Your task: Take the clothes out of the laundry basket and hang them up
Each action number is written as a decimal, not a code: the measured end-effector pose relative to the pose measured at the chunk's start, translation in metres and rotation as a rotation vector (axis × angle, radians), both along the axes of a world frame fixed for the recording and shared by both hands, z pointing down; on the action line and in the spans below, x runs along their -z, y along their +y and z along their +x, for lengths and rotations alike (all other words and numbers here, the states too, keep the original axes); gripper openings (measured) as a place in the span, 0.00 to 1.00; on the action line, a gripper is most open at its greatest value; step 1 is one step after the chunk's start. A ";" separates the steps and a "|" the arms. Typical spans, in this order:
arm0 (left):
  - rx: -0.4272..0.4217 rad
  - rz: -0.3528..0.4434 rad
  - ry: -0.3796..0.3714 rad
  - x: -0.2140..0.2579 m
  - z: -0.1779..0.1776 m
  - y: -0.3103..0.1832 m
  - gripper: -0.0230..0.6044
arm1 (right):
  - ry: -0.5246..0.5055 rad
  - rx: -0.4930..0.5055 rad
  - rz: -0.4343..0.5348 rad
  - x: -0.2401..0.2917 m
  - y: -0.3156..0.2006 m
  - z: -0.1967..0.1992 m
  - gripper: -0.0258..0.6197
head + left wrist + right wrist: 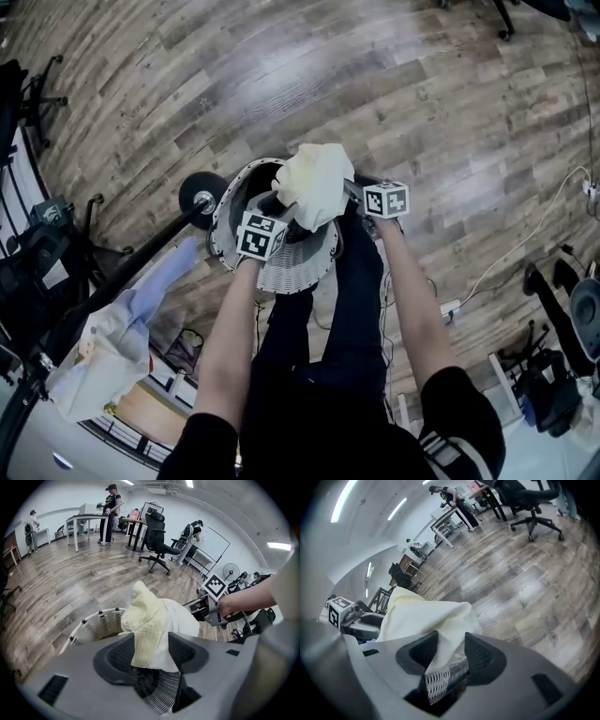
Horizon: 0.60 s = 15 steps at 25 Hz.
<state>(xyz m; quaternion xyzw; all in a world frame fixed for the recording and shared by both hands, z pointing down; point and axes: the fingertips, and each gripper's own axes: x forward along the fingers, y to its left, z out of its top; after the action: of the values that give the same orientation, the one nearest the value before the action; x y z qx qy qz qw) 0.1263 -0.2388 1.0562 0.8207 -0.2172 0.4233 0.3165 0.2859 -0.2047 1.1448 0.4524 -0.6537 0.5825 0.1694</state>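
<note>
In the head view, the left gripper (pixel 274 214) and right gripper (pixel 352 192) are both clamping the cream garment (pixel 314 183), which is bunching up between them directly above the laundry basket (pixel 291 272). The step in hand is probably spreading it for hanging, so it is worth drawing the two grips apart evenly, keeping the cloth clear of the basket rim, and turning toward the rack pole (pixel 141 255) on the person's left, where other clothes (pixel 103 347) are hanging. Only this view is showing that rack. In the left gripper view, the left gripper (pixel 151 644) is pinching a textured fold of the garment (pixel 154 616) between narrowly set jaws. It is also showing the basket wall (pixel 93 623) below and the right gripper (pixel 208 609) beside the cloth. In the right gripper view, the right gripper (pixel 446 648) is gripping a smoother edge of the garment (pixel 426 616), though how firmly the pads are pressing is hard to judge. Here the basket is hidden, and the left gripper (pixel 347 616) is showing behind the cloth.
</note>
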 end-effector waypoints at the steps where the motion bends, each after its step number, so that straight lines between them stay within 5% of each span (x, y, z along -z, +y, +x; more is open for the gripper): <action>1: 0.001 -0.009 0.003 -0.006 0.003 0.002 0.43 | -0.023 -0.008 -0.016 -0.004 0.002 -0.003 0.34; 4: -0.013 -0.042 0.008 -0.019 0.012 0.005 0.41 | -0.132 -0.052 -0.061 -0.008 0.006 -0.013 0.28; 6: -0.022 -0.051 -0.002 -0.022 0.016 0.006 0.19 | -0.173 -0.064 -0.065 -0.002 0.008 -0.016 0.06; 8: -0.012 -0.054 -0.005 -0.017 0.018 0.006 0.08 | -0.164 -0.032 -0.055 0.005 0.013 -0.017 0.06; 15: 0.056 -0.029 0.021 0.040 0.005 0.001 0.08 | -0.087 -0.067 0.004 0.060 0.008 0.019 0.06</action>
<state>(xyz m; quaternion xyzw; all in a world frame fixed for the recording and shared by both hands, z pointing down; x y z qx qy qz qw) 0.1315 -0.2380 1.0165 0.8138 -0.2307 0.4089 0.3425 0.3051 -0.1962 1.0852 0.4486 -0.6461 0.6056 0.1206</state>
